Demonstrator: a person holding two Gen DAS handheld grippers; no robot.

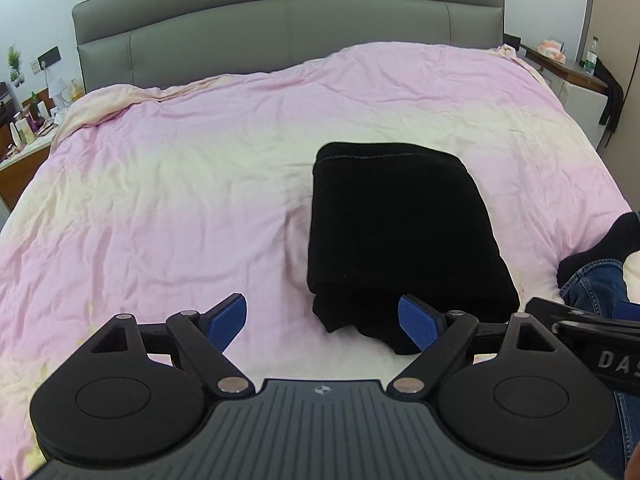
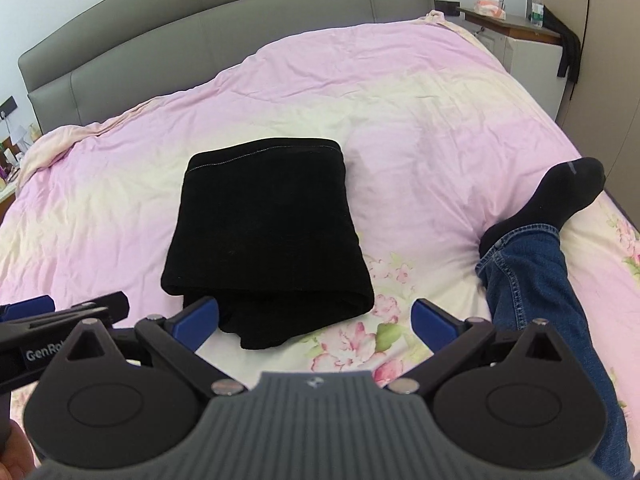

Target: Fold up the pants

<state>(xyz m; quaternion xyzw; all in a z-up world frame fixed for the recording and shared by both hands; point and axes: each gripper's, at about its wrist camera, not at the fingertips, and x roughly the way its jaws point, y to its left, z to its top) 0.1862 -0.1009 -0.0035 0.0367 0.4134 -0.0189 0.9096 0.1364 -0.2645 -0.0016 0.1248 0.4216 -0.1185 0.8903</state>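
The black pants (image 1: pixel 400 232) lie folded in a compact bundle on the bed (image 1: pixel 160 200), centre-right of the frame. The left hand-held gripper (image 1: pixel 322 320) and right hand-held gripper (image 2: pixel 316 318) both gape empty above the near edge. Folding looks finished; only tidying the loose bottom layer remains.

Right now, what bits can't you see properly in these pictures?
- Black folded pants: inner layers hidden by the top fold, both views.
- Person's leg: cut off by the frame edge, right wrist view.
- Items on the nightstand: too small, left wrist view.
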